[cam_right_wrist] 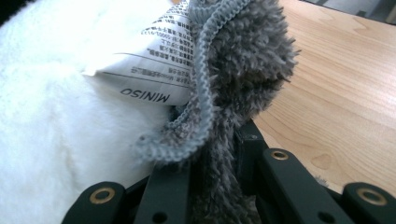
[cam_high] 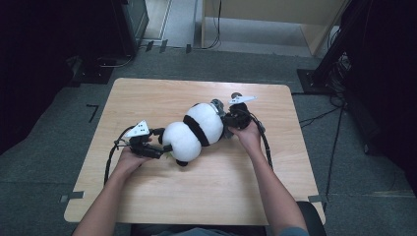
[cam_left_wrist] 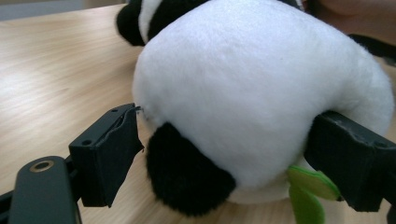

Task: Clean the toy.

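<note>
On table (cam_high: 147, 196), left tongs (cam_left_wrist: 224, 140) wide astride plush panda (cam_left_wrist: 252, 93), right tongs (cam_right_wrist: 219, 186) clamping grey cloth (cam_right_wrist: 247, 56)

1. The plush panda (cam_high: 194, 132) lies on its side near the middle of the desk (cam_high: 147, 196), long axis running from my left jaws up toward my right jaws.
2. Body: white pile, rounded, in two bulging sections, with a black band (cam_high: 196, 129) across the middle.
3. The lower, near section shows a black patch (cam_left_wrist: 187, 175) at its underside and a green felt piece (cam_left_wrist: 308, 193) beside it, both just above the desk surface.
4. The far end carries a grey fuzzy piece with a knitted edge (cam_right_wrist: 243, 70); it is pinched between my right jaws.
5. A white printed label (cam_right_wrist: 159, 60) reading "MINISO" lies against the white pile beside the grey piece.
</note>
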Motion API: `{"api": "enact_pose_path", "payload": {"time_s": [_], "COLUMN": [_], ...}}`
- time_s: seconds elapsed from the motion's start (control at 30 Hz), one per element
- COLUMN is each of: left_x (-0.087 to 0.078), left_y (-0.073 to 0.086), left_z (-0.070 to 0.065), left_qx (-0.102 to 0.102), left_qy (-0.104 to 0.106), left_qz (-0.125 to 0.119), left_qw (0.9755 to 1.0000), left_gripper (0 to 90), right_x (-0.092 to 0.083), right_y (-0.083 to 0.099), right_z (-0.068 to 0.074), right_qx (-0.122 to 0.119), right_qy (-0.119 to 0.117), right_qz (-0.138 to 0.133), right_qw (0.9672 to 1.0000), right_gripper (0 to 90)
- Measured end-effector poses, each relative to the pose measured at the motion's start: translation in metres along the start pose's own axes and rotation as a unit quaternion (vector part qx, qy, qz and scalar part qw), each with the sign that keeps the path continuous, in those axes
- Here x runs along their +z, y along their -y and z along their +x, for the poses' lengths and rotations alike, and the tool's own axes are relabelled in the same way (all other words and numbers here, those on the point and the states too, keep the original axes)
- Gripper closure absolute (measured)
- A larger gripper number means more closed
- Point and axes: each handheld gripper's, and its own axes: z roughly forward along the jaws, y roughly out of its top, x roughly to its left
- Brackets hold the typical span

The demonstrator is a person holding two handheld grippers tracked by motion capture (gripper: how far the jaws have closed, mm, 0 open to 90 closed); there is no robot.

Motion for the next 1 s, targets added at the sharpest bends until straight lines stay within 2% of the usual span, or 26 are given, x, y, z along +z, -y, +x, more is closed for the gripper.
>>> {"api": "enact_pose_path", "payload": {"time_s": [0.07, 0.1, 0.13, 0.17, 0.27, 0.33, 0.4, 0.5, 0.6, 0.7, 0.77, 0.93, 1.0], "left_x": [0.004, 0.006, 0.006, 0.010, 0.018, 0.025, 0.027, 0.026, 0.024, 0.021, 0.019, 0.013, 0.009], "left_y": [0.001, 0.000, 0.000, -0.002, -0.002, -0.002, -0.003, -0.004, -0.004, -0.006, -0.008, -0.015, -0.020], "left_z": [0.001, 0.000, 0.000, -0.003, -0.007, -0.012, -0.015, -0.017, -0.020, -0.021, -0.023, -0.029, -0.030], "left_qx": [-0.026, -0.031, -0.031, -0.029, -0.035, -0.029, -0.017, -0.011, -0.005, -0.020, -0.014, -0.018, -0.020], "left_qy": [0.019, 0.030, 0.030, 0.041, 0.064, 0.077, 0.083, 0.090, 0.087, 0.082, 0.078, 0.067, 0.055], "left_qz": [0.003, 0.007, 0.007, 0.019, 0.033, 0.048, 0.048, 0.047, 0.045, 0.049, 0.054, 0.048, 0.039], "left_qw": [0.9995, 0.9991, 0.9991, 0.9985, 0.9968, 0.9955, 0.9952, 0.9948, 0.9952, 0.9952, 0.9954, 0.9964, 0.9975], "left_gripper": [12.4, 12.3, 12.2, 10.5, 6.0, 2.2, 3.0, 12.6, 24.4, 34.8, 40.1, 46.6, 47.8], "right_x": [0.001, 0.002, 0.002, 0.004, 0.005, 0.007, 0.007, 0.007, 0.007, 0.004, -0.002, -0.024, -0.037], "right_y": [0.000, 0.000, 0.000, 0.000, -0.001, -0.002, -0.003, -0.003, -0.003, -0.004, -0.004, -0.002, 0.003], "right_z": [0.000, 0.001, 0.001, 0.003, 0.006, 0.008, 0.010, 0.010, 0.009, 0.007, 0.005, -0.002, -0.003], "right_qx": [0.010, 0.015, 0.015, 0.019, 0.022, 0.022, 0.019, 0.024, 0.026, 0.018, 0.019, 0.026, 0.023], "right_qy": [0.006, 0.010, 0.010, 0.017, 0.022, 0.022, 0.029, 0.036, 0.039, 0.057, 0.065, 0.077, 0.079], "right_qz": [-0.001, 0.000, 0.000, -0.002, -0.003, -0.006, -0.007, -0.006, -0.005, -0.002, 0.002, 0.017, 0.005], "right_qw": [0.9999, 0.9998, 0.9998, 0.9997, 0.9995, 0.9995, 0.9994, 0.9991, 0.9989, 0.9982, 0.9977, 0.9965, 0.9966], "right_gripper": [79.9, 80.0, 80.0, 80.1, 80.2, 80.2, 80.1, 79.9, 79.7, 77.9, 77.1, 77.6, 77.8]}}
